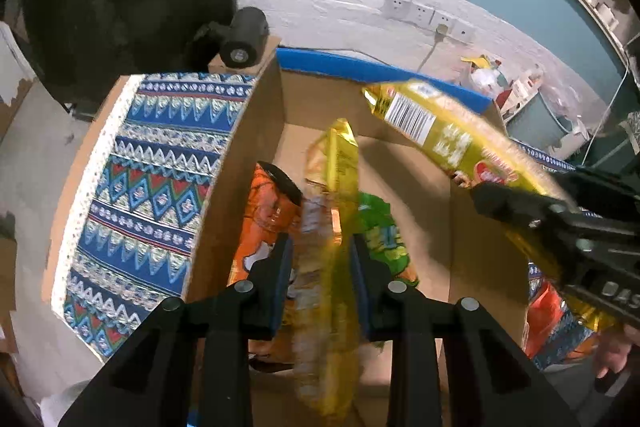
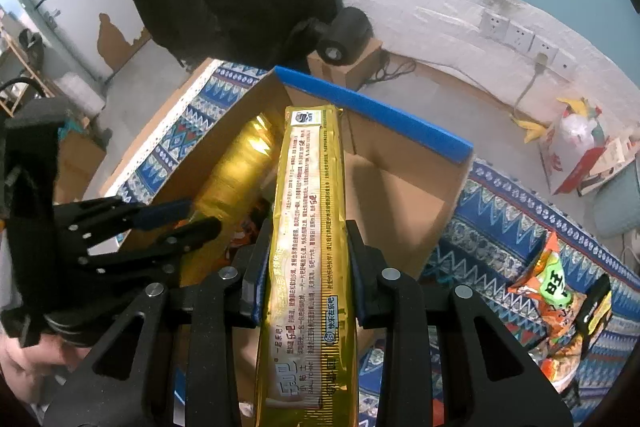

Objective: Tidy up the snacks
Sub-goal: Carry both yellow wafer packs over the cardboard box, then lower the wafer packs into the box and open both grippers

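Note:
A cardboard box [image 1: 404, 167] with a blue back rim stands on the patterned cloth. My left gripper [image 1: 322, 263] is shut on a long gold snack packet [image 1: 332, 227] and holds it upright inside the box, over an orange bag [image 1: 268, 215] and a green bag [image 1: 384, 239]. My right gripper [image 2: 308, 267] is shut on a second long gold biscuit packet [image 2: 308, 223] and holds it above the box's right side; it also shows in the left wrist view [image 1: 440, 135]. The box [image 2: 400, 187] and the left gripper's gold packet [image 2: 236, 175] show in the right wrist view.
A table with a blue patterned cloth [image 1: 140, 187] carries the box. Orange snack bags [image 2: 560, 303] lie on the cloth right of the box. A black camera [image 1: 242, 37] sits on a small carton behind the box. Wall sockets [image 1: 424, 13] and bags lie beyond.

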`<state>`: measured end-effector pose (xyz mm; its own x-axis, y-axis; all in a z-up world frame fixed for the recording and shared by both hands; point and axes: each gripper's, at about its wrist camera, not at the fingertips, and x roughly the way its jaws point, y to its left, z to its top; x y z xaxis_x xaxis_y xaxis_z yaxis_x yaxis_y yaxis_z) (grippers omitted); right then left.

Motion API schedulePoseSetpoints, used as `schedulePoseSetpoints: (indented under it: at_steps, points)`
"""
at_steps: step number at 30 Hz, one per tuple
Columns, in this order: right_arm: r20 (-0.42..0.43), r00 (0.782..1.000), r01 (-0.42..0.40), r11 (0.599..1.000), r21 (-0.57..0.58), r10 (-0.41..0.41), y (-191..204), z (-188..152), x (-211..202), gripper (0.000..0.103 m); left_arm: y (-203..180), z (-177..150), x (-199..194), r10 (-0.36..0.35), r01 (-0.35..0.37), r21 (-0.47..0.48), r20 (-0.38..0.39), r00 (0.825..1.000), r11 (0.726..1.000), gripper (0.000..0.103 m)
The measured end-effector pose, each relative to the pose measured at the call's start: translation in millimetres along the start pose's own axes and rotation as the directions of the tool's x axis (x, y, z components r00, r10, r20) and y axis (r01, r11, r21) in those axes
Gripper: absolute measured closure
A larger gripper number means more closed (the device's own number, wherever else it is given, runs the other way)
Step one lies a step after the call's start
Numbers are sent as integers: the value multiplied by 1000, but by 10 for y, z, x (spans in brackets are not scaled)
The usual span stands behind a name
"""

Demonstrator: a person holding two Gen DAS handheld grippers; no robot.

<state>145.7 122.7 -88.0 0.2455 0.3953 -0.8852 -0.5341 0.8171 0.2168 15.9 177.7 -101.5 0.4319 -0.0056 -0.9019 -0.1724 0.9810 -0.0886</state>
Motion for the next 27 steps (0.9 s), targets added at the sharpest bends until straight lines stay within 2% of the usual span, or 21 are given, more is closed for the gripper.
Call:
schedulePoseSetpoints:
  at_steps: [2,4,8,10,13,15,19,21,27]
  points:
    - [-9,1000,2,1000,1,-2,14,-8,32,73,-9,2,-40,20,-20,12,9,1000,1000,71]
    - [-17,1000,4,1000,2,-3,13,-8,68,73,-11,-5,-79,29,-29,18,20,999,999,64]
    - [-37,999,-4,1000,9,4,10,-22,137,72,-5,-7,-96,25,-25,21,17,1000,999,61]
    - [-50,999,-12,1000,12,13,8,-26,172,72,-5,-8,-92,32,-33,21,15,999,999,48]
    - [-46,999,-23,1000,21,24,24,-22,166,71,-19,-10,-106,35,-36,23,22,999,999,41]
    - [-43,999,-29,999,20,30,31,-17,134,60,-31,-7,-117,37,-38,24,24,999,999,38]
    - [-20,1000,-16,1000,22,16,7,-18,25,51,-66,-13,-137,28,-29,26,24,999,999,33]
    - [-8,1000,1,1000,23,-1,-31,-33,-41,39,-111,-17,-150,20,-21,32,25,999,999,33]
    - [2,999,51,999,18,-51,-183,-157,-199,30,-326,-40,-186,-5,4,72,21,1000,997,31]
